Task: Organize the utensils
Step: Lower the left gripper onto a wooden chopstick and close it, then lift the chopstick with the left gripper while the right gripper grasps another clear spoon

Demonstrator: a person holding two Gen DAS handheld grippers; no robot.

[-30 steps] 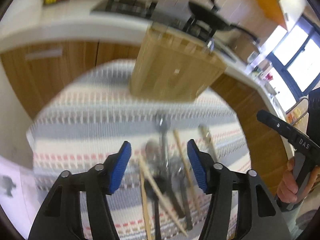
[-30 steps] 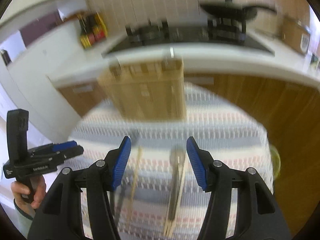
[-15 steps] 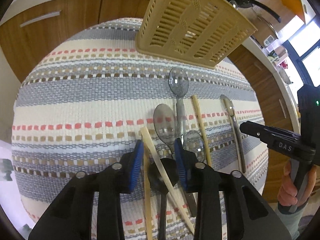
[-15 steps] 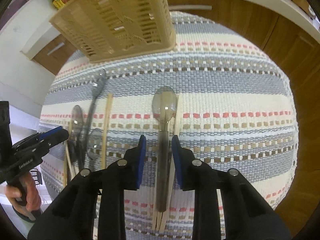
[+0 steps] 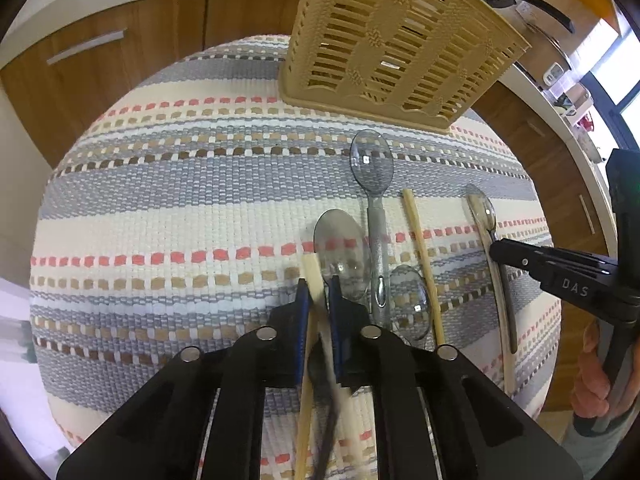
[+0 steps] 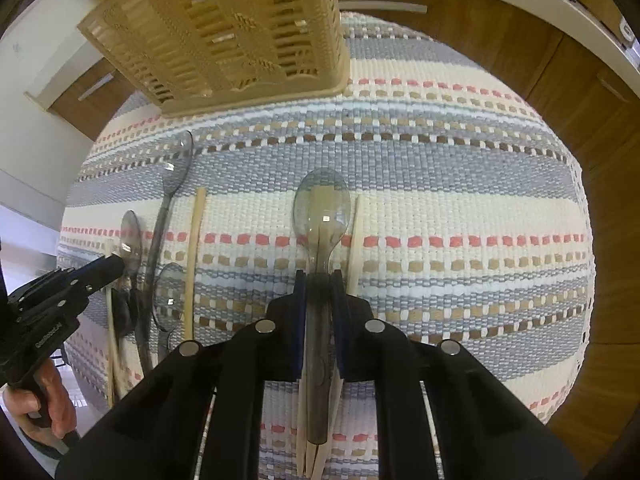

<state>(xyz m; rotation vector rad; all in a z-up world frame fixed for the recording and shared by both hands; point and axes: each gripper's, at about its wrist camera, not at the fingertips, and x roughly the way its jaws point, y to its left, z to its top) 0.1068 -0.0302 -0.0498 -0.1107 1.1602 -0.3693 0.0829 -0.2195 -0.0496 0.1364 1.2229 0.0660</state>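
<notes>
Several utensils lie on a striped tablecloth point(image 5: 180, 208). My left gripper point(image 5: 318, 286) points down at the heap, shut on a pale chopstick point(image 5: 312, 270) beside a clear spoon point(image 5: 340, 248). A grey spoon point(image 5: 372, 164), another chopstick point(image 5: 420, 248) and a small clear spoon point(image 5: 412, 300) lie just to the right. My right gripper point(image 6: 319, 276) has its jaws closing on the handle of a smoky clear spoon point(image 6: 322, 208), the pads against it. That spoon rests on chopsticks point(image 6: 356, 240). The left gripper point(image 6: 116, 264) shows at the left edge.
A beige slotted utensil basket point(image 5: 400, 48) stands at the far side of the cloth, also seen as the basket point(image 6: 224, 28). Wooden cabinet fronts point(image 5: 100, 60) and a white counter surround the round table. A hand point(image 5: 596, 384) holds the right gripper's handle.
Both grippers dropped toward the cloth and went from wide open to closed: the left around a chopstick, the right around the spoon handle.
</notes>
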